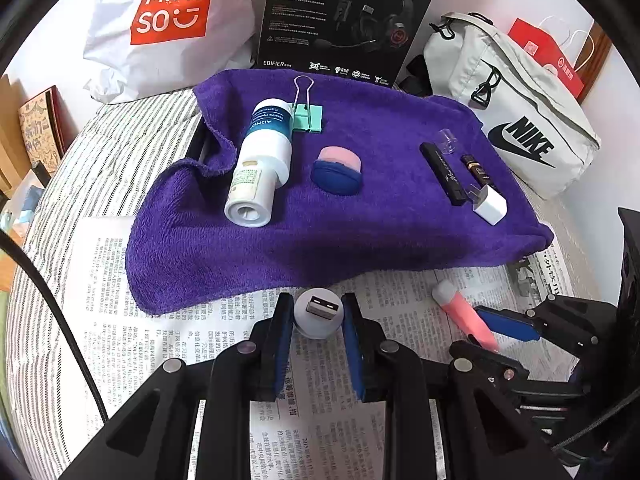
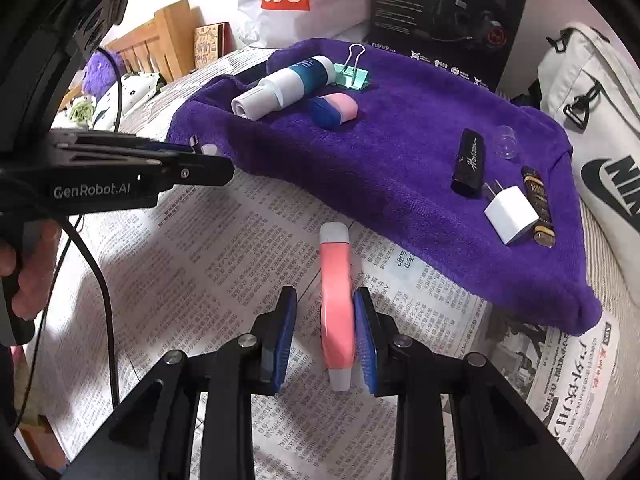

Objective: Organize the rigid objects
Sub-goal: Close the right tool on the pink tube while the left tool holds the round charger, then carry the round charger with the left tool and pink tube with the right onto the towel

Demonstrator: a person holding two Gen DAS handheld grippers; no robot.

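Nearest, the left gripper grasps a white USB plug while the right gripper, jaws parted, straddles the pink tube on newspaper; next, I judge, both go to the purple towel at one o'clock.

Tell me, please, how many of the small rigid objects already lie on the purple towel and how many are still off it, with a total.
On the purple towel: 7 (white bottle, green binder clip, pink-and-blue case, black stick, clear cap, brown tube, white charger)
Off the towel: 2 (white USB plug, pink tube)
Total: 9
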